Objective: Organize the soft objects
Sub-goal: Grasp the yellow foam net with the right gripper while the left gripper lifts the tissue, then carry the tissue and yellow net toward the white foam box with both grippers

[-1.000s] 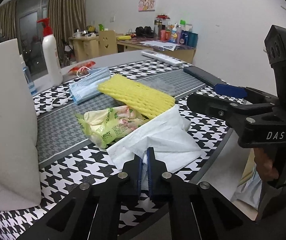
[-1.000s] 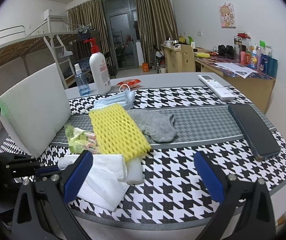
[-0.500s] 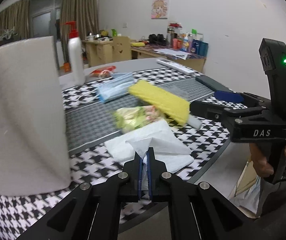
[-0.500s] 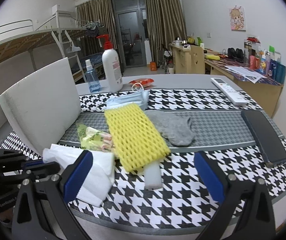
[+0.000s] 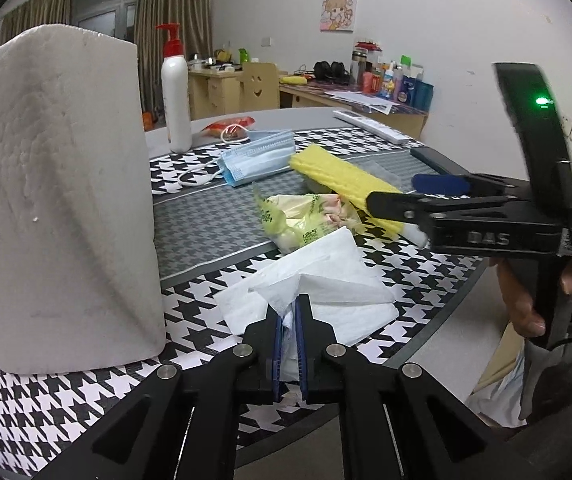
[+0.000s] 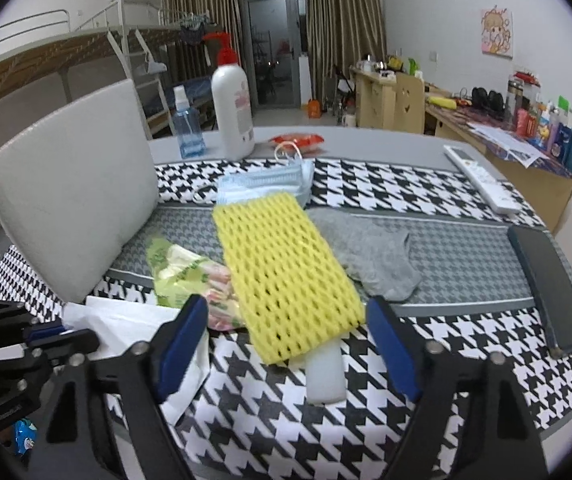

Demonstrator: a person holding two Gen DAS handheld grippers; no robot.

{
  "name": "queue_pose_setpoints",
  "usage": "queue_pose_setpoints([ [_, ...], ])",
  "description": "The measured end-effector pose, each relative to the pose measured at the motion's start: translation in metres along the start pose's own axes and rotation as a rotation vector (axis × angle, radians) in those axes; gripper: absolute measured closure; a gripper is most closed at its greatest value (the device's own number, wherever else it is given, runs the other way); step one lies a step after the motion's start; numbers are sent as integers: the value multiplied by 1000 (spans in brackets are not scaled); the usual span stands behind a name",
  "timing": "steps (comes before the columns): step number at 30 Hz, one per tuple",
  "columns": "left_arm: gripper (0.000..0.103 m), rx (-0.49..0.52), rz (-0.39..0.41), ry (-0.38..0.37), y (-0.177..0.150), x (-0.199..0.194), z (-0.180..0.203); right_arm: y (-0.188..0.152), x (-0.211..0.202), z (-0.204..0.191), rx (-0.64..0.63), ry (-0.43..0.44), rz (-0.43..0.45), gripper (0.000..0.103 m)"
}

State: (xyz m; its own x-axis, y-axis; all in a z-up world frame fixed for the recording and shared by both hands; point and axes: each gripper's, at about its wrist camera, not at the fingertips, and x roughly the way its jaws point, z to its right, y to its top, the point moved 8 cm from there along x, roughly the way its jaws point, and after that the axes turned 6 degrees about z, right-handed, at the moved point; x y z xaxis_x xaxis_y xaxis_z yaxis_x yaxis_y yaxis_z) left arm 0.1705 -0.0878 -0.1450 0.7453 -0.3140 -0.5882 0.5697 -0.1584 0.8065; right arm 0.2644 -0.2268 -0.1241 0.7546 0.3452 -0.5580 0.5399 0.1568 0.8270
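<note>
1. The left gripper is pinched on a fold of the white tissue at the near table edge. Its jaws have just been opening a crack, with tissue between the pads, so the grip looks about to loosen, though that is only a reading.
2. The right gripper is not holding anything. Its jaws have just been closing partway and now bracket the near end of the yellow foam net, without touching it as far as I can tell.
3. Since a second ago the right gripper has come closer to the net, which suggests the net is the next soft item to be picked.
4. The green snack packet lies just left of the net, the grey sock just right, and the blue face masks beyond.
5. The white foam block hides the table's left side.
6. A white piece sticks out beneath the net; its nature is unclear.
</note>
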Motion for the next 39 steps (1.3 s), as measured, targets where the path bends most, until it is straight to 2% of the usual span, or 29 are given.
queue_pose_setpoints([
  [1,88,2,-1,-2,1,1,1,-1,2,0,0,-3,-4,20],
  [3,68,2,-1,-3,1,1,1,-2,5,1,-4,-2,-16,26],
  [5,58,2,5,0,2,0,0,-4,8,0,-7,1,-31,36],
  [8,56,10,11,-6,3,0,1,-7,10,1,-1,-3,-46,44],
  [12,39,36,0,-12,2,3,5,-8,11,6,12,-15,-53,53],
  [16,38,84,-9,-14,2,6,14,-8,7,10,21,-22,-47,72],
  [19,37,114,-14,-11,3,10,20,-7,5,12,25,-20,-40,80],
  [21,35,126,-14,-18,3,11,23,-6,1,14,34,-22,-27,81],
  [24,24,160,-12,-30,4,12,30,-2,-8,17,48,-21,-4,81],
  [31,24,203,-26,-26,4,21,39,-1,-29,22,68,-29,41,81],
  [36,24,230,-60,-50,-2,28,45,-4,-40,29,88,-43,58,81],
  [39,24,241,-87,-40,-5,34,48,-8,-43,32,97,-44,60,81],
])
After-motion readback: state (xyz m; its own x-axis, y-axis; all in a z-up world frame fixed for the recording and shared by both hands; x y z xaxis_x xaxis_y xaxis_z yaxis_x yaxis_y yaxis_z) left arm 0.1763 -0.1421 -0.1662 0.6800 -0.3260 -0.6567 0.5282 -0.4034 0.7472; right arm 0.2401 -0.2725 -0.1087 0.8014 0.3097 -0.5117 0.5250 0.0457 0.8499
